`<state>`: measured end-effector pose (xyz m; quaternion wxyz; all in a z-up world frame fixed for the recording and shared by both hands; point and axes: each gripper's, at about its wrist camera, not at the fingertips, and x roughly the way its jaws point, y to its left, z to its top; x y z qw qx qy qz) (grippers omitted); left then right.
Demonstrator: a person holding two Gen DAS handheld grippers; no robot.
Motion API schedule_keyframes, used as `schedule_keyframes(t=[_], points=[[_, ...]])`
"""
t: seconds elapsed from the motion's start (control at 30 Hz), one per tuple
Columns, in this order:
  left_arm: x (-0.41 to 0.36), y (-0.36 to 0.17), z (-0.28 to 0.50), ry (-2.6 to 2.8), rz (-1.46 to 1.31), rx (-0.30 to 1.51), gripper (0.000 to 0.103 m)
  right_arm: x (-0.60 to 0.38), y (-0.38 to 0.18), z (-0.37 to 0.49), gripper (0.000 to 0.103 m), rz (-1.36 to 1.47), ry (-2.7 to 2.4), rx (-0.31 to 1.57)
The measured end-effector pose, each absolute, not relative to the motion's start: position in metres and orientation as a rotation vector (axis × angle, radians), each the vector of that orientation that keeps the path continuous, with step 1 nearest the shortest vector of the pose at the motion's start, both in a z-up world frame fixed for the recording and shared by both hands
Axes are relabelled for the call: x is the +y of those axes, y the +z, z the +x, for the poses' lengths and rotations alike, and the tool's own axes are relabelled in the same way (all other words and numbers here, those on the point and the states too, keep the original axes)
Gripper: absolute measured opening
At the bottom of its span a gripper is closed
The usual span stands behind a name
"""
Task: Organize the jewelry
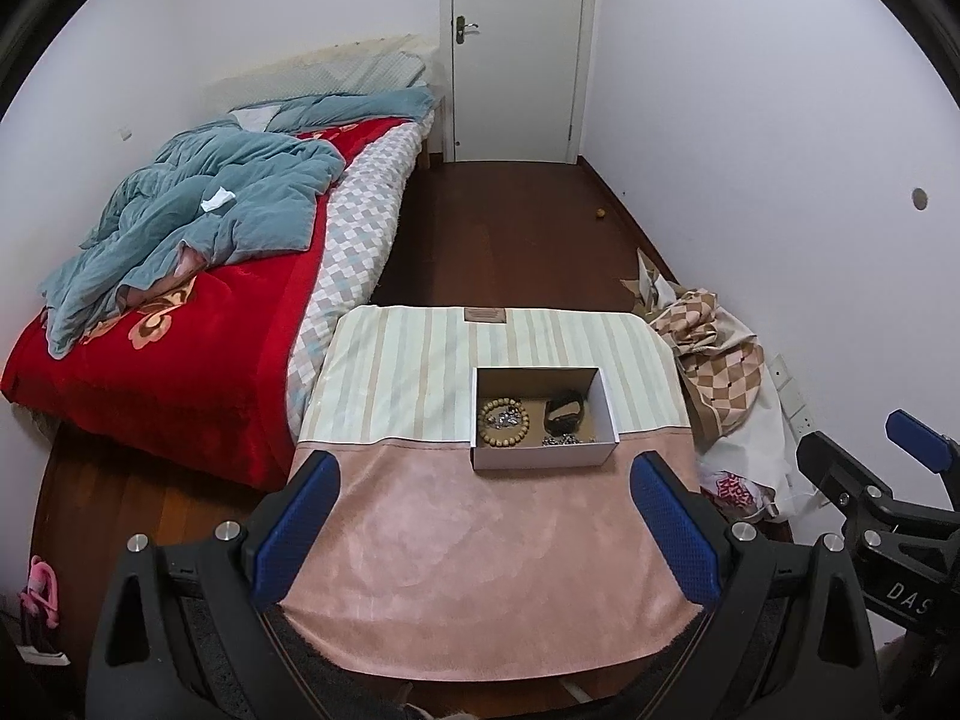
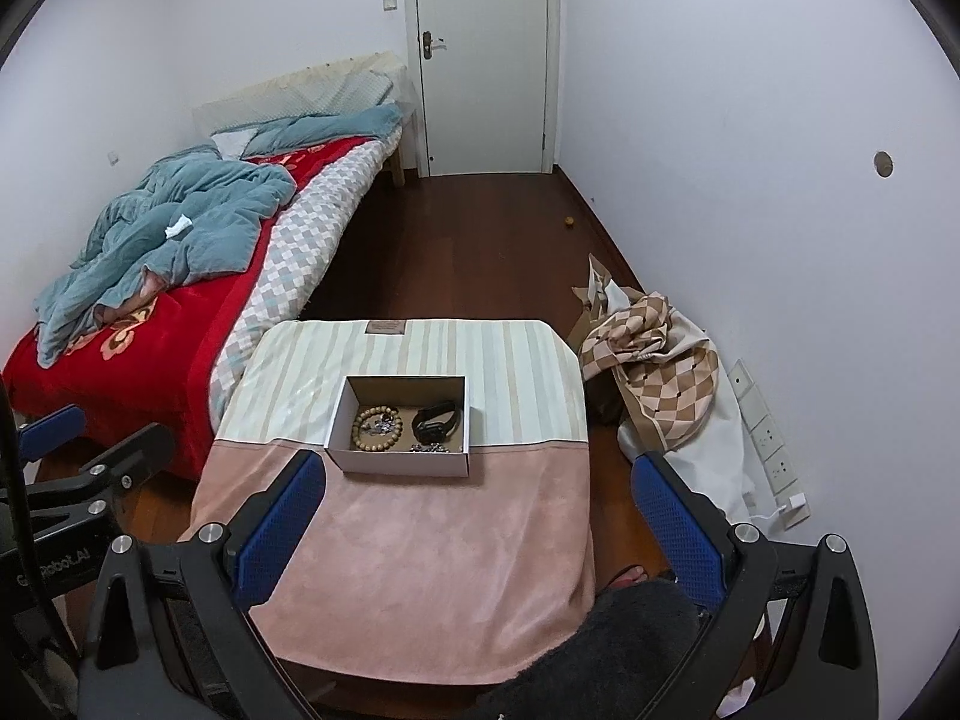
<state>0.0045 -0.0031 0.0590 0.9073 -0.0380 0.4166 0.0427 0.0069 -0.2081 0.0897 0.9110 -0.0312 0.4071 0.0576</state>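
Observation:
A small open white box (image 1: 543, 455) (image 2: 399, 461) sits in the middle of a cloth-covered table (image 1: 480, 570) (image 2: 432, 564). Inside lie a wooden bead bracelet (image 1: 504, 414) (image 2: 376, 421), a dark watch or bangle (image 1: 564, 409) (image 2: 437, 418) and silvery chain pieces (image 1: 561, 439) (image 2: 429, 449). My left gripper (image 1: 483, 531) is open and empty, held over the near pink part of the cloth, short of the box. My right gripper (image 2: 477, 531) is open and empty, also short of the box, to its right. It also shows at the right edge of the left wrist view (image 1: 918, 438).
A bed (image 1: 180, 324) (image 2: 150, 312) with a red blanket and blue quilt stands left of the table. A bundle of checked fabric and bags (image 1: 714, 360) (image 2: 660, 372) lies on the floor at the right, by the wall sockets. A closed door (image 1: 519, 48) is at the back.

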Motion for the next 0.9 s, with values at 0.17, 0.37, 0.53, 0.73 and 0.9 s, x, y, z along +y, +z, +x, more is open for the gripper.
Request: schedule_keyframes(t=[0.17, 0.37, 0.53, 0.73, 0.9], points=[[-0.001, 0.051, 0.026, 0.108, -0.074, 0.886, 0.099, -0.202, 0.079, 0.033, 0.103, -0.072, 0.109, 0.857], [0.003, 0.038, 0.051, 0.136, -0.079, 0.916, 0.099, -0.198, 0.061, 0.07, 0.103, -0.077, 0.096, 0.903], [0.004, 0.027, 0.069, 0.143, -0.076, 0.956, 0.099, -0.195, 0.047, 0.095, 0.103, -0.077, 0.09, 0.937], [0.004, 0.016, 0.085, 0.142, -0.08, 1.002, 0.099, -0.193, 0.034, 0.115, 0.103, -0.081, 0.09, 0.974], [0.003, 0.013, 0.091, 0.143, -0.076, 1.015, 0.099, -0.193, 0.027, 0.123, 0.103, -0.083, 0.088, 0.998]])
